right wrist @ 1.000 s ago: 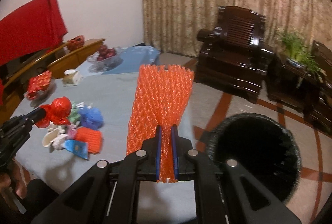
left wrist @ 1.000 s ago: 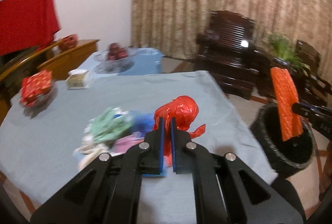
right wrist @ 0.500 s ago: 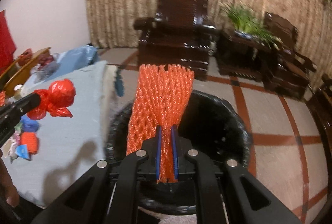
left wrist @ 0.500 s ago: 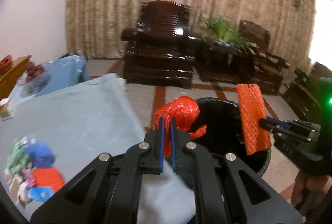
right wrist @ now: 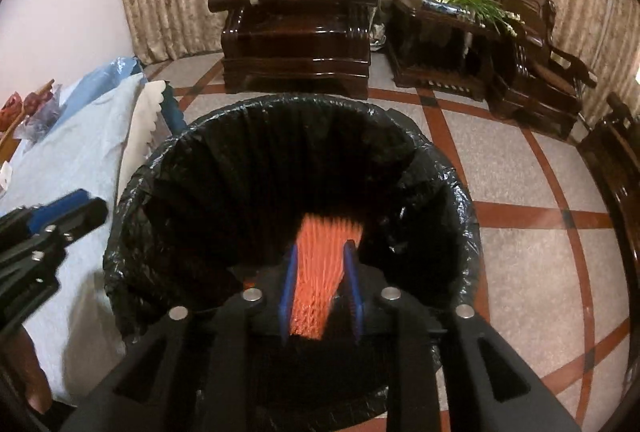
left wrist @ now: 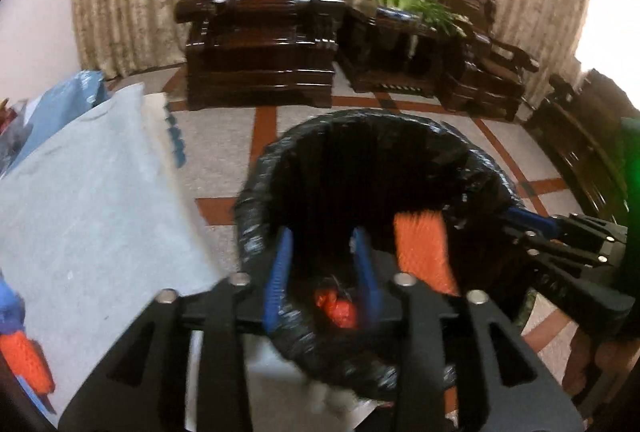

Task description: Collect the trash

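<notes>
Both grippers are now hanging over the bin (right wrist: pixel 280 135), no longer the table; the left gripper (left wrist: pixel 324 272) is opening, red bag (left wrist: pixel 336 306) dropping free; the right gripper (right wrist: pixel 320 288) is opening, orange foam net (right wrist: pixel 320 272) slipping out between its pads; two pieces binned.

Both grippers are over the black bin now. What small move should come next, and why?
Probably let the right gripper finish opening before lifting it away. The orange foam net is between its opening jaws, above the mouth of the bin, so it looks only half released. The left gripper is opening too, and the red bag sits below its spread fingers, apparently dropping into the bin.
</notes>
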A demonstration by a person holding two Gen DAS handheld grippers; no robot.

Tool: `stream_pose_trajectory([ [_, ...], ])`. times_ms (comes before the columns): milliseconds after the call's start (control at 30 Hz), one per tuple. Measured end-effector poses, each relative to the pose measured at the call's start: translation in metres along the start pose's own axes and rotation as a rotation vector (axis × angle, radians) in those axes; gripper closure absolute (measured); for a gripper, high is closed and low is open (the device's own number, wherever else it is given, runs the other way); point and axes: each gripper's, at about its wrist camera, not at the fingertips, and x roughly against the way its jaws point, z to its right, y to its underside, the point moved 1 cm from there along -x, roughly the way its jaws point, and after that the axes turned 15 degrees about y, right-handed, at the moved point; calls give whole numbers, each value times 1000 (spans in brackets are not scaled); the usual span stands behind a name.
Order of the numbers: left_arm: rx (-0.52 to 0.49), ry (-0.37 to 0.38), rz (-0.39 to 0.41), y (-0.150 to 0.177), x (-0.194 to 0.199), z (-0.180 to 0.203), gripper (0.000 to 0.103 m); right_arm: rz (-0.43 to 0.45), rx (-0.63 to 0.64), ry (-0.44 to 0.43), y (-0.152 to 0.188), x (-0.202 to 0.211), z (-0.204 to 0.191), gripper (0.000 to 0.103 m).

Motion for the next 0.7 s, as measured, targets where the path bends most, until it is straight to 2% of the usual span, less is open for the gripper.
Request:
stream_pose_trajectory([
  [167,60,-48,48,10,46,-24,54,-1,11,-24,-2,10,-8,73],
  [233,81,-98,79,15,72,-33,42,27,18,-47,-6,28,-16,71],
  [300,103,-146,113,23,103,-43,38,50,33,-71,-8,45,-28,64],
  [367,132,-202,139,35,133,-59,38,90,77,-98,-8,69,-49,56],
  [400,144,-224,148,39,146,-66,38,107,94,-106,-9,77,-59,55],
  [467,177,-277,169,51,174,-81,36,128,126,-167,-7,97,-85,54],
  [533,222,-345,196,69,210,-100,31,127,147,-238,-2,112,-115,54],
  [700,285,-525,232,117,294,-143,30,128,253,-375,18,145,-194,54],
])
